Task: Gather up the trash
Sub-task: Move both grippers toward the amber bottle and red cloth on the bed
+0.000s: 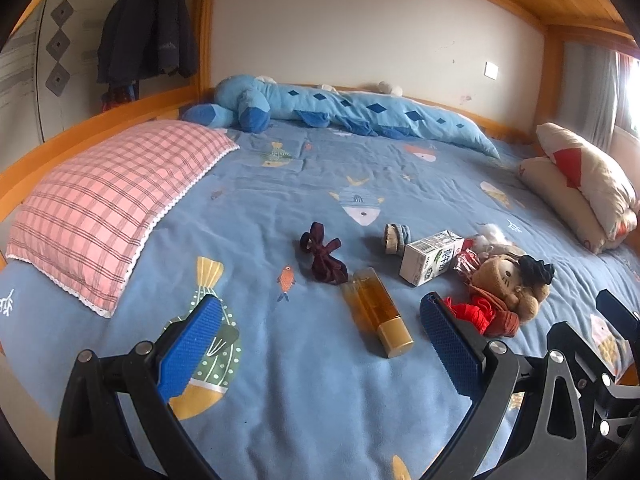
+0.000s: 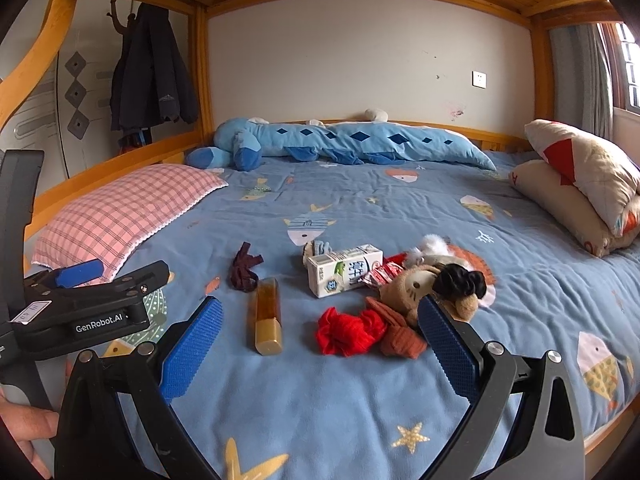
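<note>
A white milk carton [image 1: 432, 257] [image 2: 345, 270] lies on its side on the blue fish-print bedspread [image 1: 304, 400] [image 2: 320, 400]. In front of it lies an amber bottle with a gold cap [image 1: 377, 311] [image 2: 267, 316]. A crinkled red-and-silver wrapper [image 1: 466, 264] [image 2: 380, 274] sits beside the carton. My left gripper [image 1: 320, 344] hovers open above the bedspread, the bottle between its fingers' line of sight. My right gripper [image 2: 320, 344] is open too, over red cloth [image 2: 346, 332]. Neither holds anything.
A brown plush toy [image 1: 506, 280] [image 2: 420, 286], a black scrunchie [image 2: 460, 280], a maroon hair tie [image 1: 322, 254] [image 2: 244, 268] and rolled socks [image 1: 396, 236] lie around. Pink checked pillow [image 1: 108, 200] at left, cream cushions [image 2: 580, 184] at right, a long blue plush [image 1: 340, 108] by the wall.
</note>
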{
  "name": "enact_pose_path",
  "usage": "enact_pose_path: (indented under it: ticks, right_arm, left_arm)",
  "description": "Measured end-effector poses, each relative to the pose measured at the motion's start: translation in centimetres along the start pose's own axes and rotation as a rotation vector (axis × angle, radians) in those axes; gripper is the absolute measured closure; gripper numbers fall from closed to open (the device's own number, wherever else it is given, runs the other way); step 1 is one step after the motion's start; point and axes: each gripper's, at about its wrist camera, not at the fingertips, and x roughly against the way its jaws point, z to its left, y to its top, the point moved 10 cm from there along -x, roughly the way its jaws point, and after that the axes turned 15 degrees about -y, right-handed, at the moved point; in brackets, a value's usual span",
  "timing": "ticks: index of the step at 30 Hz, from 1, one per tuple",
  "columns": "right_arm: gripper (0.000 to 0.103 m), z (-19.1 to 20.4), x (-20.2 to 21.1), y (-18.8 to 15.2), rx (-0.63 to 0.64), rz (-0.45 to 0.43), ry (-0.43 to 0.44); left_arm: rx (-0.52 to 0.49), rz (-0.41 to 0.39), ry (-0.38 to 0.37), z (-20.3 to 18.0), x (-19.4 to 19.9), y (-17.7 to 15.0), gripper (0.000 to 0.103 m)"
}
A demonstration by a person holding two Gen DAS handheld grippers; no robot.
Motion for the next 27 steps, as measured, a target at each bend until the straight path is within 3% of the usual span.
enact_pose_path:
  ticks: [6,13,27]
  right_arm:
    - [0.009,0.1,-1.1,-0.8,0.009,0.035,0.009]
    - [0.018,-0.3,-2.4,-1.0,0.019,0.066,0.008]
    - [0.028,-2.3,-5.2,-2.8,0.028,0.122,-0.008]
  left_arm:
    - [0.012,0.052,-0.029,-0.3,-1.9,-0.5,0.004]
    - [-0.007,0.071,-0.046,-2.1,-3.4,-0.4,0.004]
    - [-0.020,0.174,-0.015,-3.7,-8.7,-2.2,0.004]
